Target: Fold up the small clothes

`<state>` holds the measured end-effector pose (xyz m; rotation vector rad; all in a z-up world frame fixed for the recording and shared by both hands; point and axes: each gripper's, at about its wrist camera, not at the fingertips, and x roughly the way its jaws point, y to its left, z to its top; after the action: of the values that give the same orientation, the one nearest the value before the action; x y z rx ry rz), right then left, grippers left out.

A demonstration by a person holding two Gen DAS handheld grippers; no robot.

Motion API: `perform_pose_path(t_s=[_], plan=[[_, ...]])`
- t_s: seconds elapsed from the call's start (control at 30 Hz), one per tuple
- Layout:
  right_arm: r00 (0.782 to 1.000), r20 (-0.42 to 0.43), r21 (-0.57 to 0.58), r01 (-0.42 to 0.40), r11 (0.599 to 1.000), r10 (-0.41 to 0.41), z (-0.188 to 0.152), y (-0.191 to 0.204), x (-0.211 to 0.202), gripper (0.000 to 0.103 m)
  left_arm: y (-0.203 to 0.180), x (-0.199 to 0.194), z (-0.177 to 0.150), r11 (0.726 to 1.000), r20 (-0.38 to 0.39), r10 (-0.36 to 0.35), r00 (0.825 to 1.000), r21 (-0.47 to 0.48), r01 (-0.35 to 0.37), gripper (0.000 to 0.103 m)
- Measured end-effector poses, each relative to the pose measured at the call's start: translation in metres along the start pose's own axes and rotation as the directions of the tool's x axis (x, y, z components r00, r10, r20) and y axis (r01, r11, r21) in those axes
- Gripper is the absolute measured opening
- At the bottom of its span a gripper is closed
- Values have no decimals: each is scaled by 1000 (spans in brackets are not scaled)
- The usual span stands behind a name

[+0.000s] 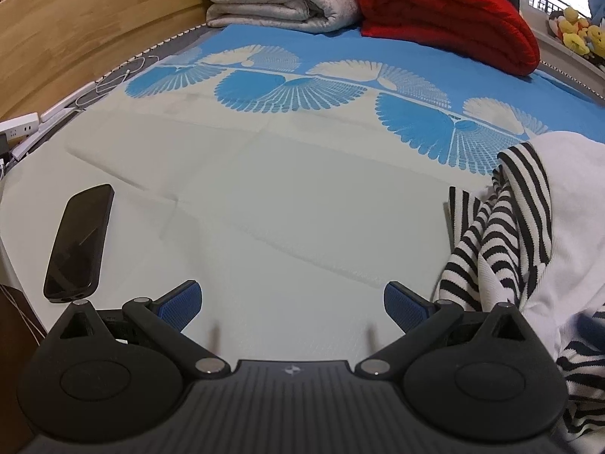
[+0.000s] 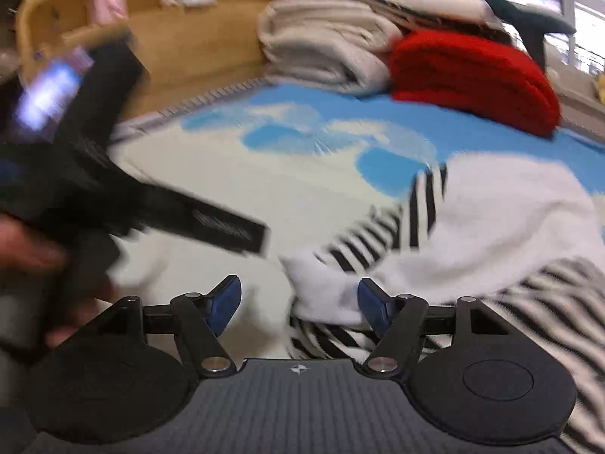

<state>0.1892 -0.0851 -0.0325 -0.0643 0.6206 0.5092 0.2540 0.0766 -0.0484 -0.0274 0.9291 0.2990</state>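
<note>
Left hand-held gripper gapes wide over bare bed sheet; right hand-held gripper spread, white cloth edge between blue pads, not pinched (blurry). Crumpled black-and-white striped and white small garment lies just right, on bed; folded red blanket far behind.

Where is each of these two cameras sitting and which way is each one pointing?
Left wrist: on the left gripper, jaws open, looking down and across the blue and white bed sheet toward the folded red blanket; a black phone lies left; no hand shows.
Right wrist: on the right gripper, jaws open with nothing gripped, above the white and striped garment; the other gripper and a blurred hand show at left.
Shared: sheet, red blanket, grey folded blanket, striped garment.
</note>
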Motion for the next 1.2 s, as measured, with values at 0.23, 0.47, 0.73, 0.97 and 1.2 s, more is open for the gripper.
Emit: perform_pose_path(t_s=[0.23, 0.47, 0.73, 0.97, 1.2], plan=[[945, 100, -124, 321, 939, -310, 11, -22, -52, 39, -1, -10, 2, 998, 28, -54, 998, -42, 55, 103], [866, -69, -62, 492, 868, -495, -24, -71, -37, 19, -30, -28, 2, 971, 97, -233, 968, -26, 237, 103], [942, -102, -107, 309, 945, -320, -48, -41, -7, 19, -90, 19, -12, 956, -166, -270, 949, 71, 284, 103], [924, -46, 6, 379, 925, -379, -21, -59, -50, 22, -86, 26, -14, 958, -182, -280, 942, 3, 286, 103], [901, -212, -66, 374, 925, -379, -41, -64, -41, 24, -84, 3, -21, 962, -161, -260, 952, 37, 269, 103]])
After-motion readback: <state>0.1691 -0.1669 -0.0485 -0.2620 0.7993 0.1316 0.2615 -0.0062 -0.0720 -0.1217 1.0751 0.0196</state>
